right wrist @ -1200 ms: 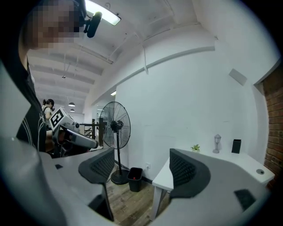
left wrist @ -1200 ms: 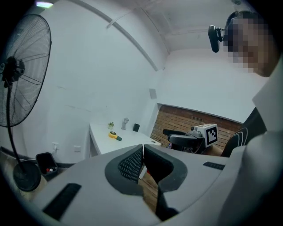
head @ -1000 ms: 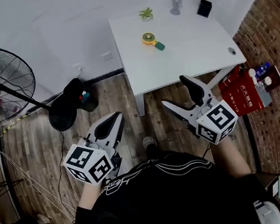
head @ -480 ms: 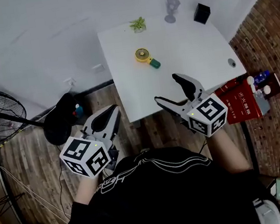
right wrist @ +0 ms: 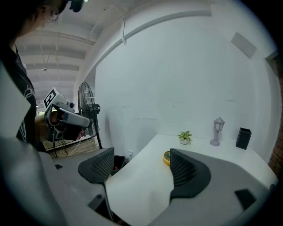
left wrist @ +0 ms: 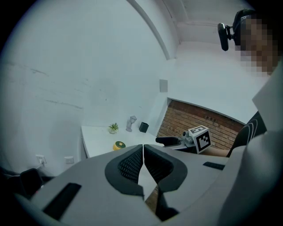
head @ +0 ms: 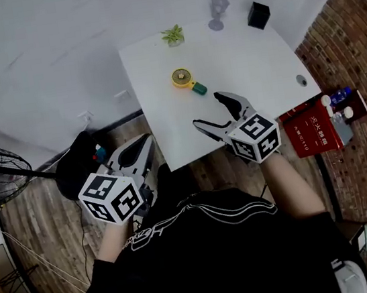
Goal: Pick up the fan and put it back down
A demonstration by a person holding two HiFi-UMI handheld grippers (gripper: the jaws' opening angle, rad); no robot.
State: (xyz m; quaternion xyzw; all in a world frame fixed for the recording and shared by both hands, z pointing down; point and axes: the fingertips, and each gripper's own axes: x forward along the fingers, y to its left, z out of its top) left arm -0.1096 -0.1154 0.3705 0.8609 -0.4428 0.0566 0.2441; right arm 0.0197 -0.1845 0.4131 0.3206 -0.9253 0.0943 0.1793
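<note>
Nearest the person's black top, the left hand-held gripper [head: 144,143] is hanging over the wooden floor just off the near left corner of the white bench [head: 251,51]. Its own view is showing the jaws pressed together with nothing between them. The right hand-held gripper [head: 207,110] is reaching over the near edge of the bench with its jaws spread wide and empty, and only bare white top is showing between them. Just beyond its tips, the small round yellow fan with a stubby green handle [head: 184,78] is lying flat on the bench, untouched, so the pick-up is not yet begun.

Along the far edge, a little green potted plant [head: 172,35], a clear lantern-shaped ornament [head: 217,9] and a black box [head: 258,14] are standing well apart from the fan.

The likely trouble is a slide. The fan is lying low on a smooth top, so a jaw arriving at a slant could be nudging it away instead of bracketing it. Closing on the round head off-centre could squeeze it out sideways. The handle is probably the surer place, though it is thin and needs a square approach.
</note>
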